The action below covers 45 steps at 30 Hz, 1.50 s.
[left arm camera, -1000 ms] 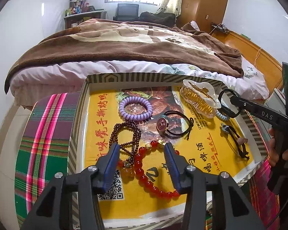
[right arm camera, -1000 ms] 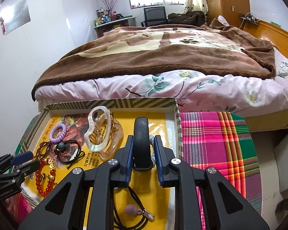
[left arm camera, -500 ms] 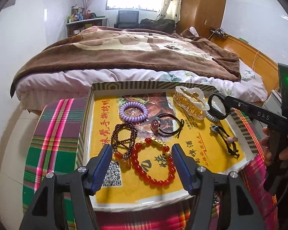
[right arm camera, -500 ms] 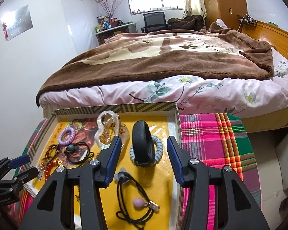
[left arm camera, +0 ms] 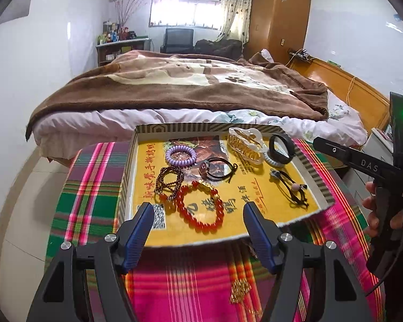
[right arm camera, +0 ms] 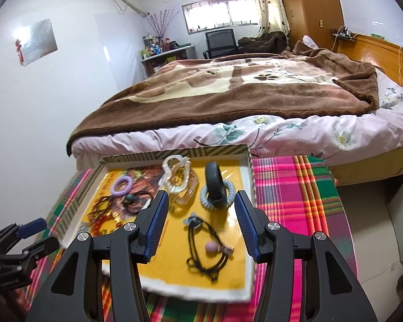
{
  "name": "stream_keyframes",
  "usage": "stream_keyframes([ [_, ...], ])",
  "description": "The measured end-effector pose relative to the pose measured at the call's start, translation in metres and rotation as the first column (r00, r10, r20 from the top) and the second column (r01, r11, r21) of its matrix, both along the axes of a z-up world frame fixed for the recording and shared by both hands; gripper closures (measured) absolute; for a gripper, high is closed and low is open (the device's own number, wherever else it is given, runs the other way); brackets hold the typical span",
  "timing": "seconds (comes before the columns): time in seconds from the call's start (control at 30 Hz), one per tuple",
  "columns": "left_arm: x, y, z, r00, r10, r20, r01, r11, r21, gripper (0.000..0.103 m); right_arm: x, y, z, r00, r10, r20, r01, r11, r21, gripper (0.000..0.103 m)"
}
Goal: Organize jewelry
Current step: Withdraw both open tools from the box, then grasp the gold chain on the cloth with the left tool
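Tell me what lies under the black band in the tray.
The black band stands on edge on a pale blue coil hair tie, which rings its base on the yellow sheet of the tray. The part of the coil beneath the band is covered.

The right gripper (right arm camera: 200, 216) hangs over the near half of a shallow cardboard tray (right arm camera: 174, 153) with its jaws wide apart and nothing between them. In the tray, a black band (right arm camera: 215, 185) stands on edge inside a pale blue spiral hair tie (right arm camera: 229, 191), just beside a clear claw clip (right arm camera: 174, 177). A black cord with a pink bead (right arm camera: 211, 247) lies nearer. The left gripper (right arm camera: 32, 234) shows at the lower left.
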State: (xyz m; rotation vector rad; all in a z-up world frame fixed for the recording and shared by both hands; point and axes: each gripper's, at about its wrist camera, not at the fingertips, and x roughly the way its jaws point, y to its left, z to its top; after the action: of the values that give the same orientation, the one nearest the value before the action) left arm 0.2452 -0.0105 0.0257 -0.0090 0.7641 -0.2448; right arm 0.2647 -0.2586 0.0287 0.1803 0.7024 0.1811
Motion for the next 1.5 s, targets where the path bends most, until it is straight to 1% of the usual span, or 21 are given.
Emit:
stream_keyframes([
  [0.1,-0.015,0.001,0.003,1.0,-0.001,0.006,0.001,1.0,-0.003,0.03,-0.019,0.003,0.002,1.0,0.016,0.008,-0.016,1.0,0.001,0.051],
  [0.2,-0.032,-0.002,0.003,1.0,-0.017,0.014,0.017,1.0,0.006,0.029,-0.038,0.004,0.001,0.999,0.033,0.013,-0.033,0.999,0.008,0.051],
  [0.37,-0.052,-0.002,-0.01,0.999,-0.041,-0.02,0.04,0.999,-0.017,0.029,-0.069,0.006,-0.005,0.998,0.06,0.004,-0.06,0.998,0.011,0.051],
  [0.47,-0.06,-0.001,-0.021,0.998,-0.044,-0.046,0.042,0.999,-0.026,0.028,-0.084,0.008,-0.011,0.996,0.088,-0.008,-0.088,0.996,-0.009,0.051],
  [0.53,-0.063,0.0,-0.029,0.997,-0.053,-0.061,0.051,0.998,-0.038,0.027,-0.093,0.01,-0.014,0.994,0.111,-0.016,-0.111,0.993,-0.03,0.051],
  [0.6,-0.064,0.002,-0.038,0.996,-0.055,-0.077,0.052,0.998,-0.047,0.023,-0.1,0.012,-0.017,0.991,0.129,-0.023,-0.13,0.99,-0.051,0.051],
  [0.63,-0.064,0.002,-0.042,0.995,-0.058,-0.087,0.054,0.997,-0.054,0.023,-0.104,0.013,-0.019,0.991,0.132,-0.027,-0.133,0.989,-0.059,0.051],
  [0.73,-0.063,0.0,-0.052,0.991,-0.075,-0.11,0.068,0.996,-0.063,0.023,-0.111,0.013,-0.023,0.99,0.14,-0.037,-0.142,0.988,-0.06,0.051],
  [0.9,-0.059,-0.009,-0.067,0.984,-0.098,-0.149,0.09,0.994,-0.057,0.023,-0.117,0.012,-0.031,0.989,0.138,-0.056,-0.141,0.989,-0.049,0.051],
  [1.03,-0.053,-0.019,-0.079,0.982,-0.09,-0.169,0.088,0.996,-0.016,0.023,-0.121,0.013,-0.036,0.988,0.14,-0.066,-0.143,0.989,-0.043,0.051],
  [1.17,-0.048,-0.026,-0.081,0.984,-0.092,-0.152,0.096,0.995,0.019,0.022,-0.121,0.012,-0.039,0.988,0.135,-0.072,-0.138,0.99,-0.036,0.051],
  [1.27,-0.043,-0.031,-0.083,0.986,-0.071,-0.15,0.083,0.993,0.08,0.023,-0.12,0.012,-0.04,0.989,0.131,-0.075,-0.134,0.99,-0.035,0.051],
  [1.37,-0.042,-0.036,-0.084,0.986,-0.069,-0.15,0.088,0.988,0.125,0.023,-0.119,0.011,-0.04,0.989,0.128,-0.073,-0.131,0.991,-0.031,0.051],
  [1.43,-0.042,-0.036,-0.083,0.987,-0.075,-0.142,0.093,0.988,0.126,0.036,-0.118,0.012,-0.039,0.989,0.128,-0.072,-0.13,0.991,-0.03,0.051],
  [1.5,-0.042,-0.034,-0.081,0.989,-0.078,-0.125,0.094,0.987,0.129,0.07,-0.116,0.015,-0.04,0.989,0.129,-0.073,-0.132,0.991,-0.029,0.051],
])
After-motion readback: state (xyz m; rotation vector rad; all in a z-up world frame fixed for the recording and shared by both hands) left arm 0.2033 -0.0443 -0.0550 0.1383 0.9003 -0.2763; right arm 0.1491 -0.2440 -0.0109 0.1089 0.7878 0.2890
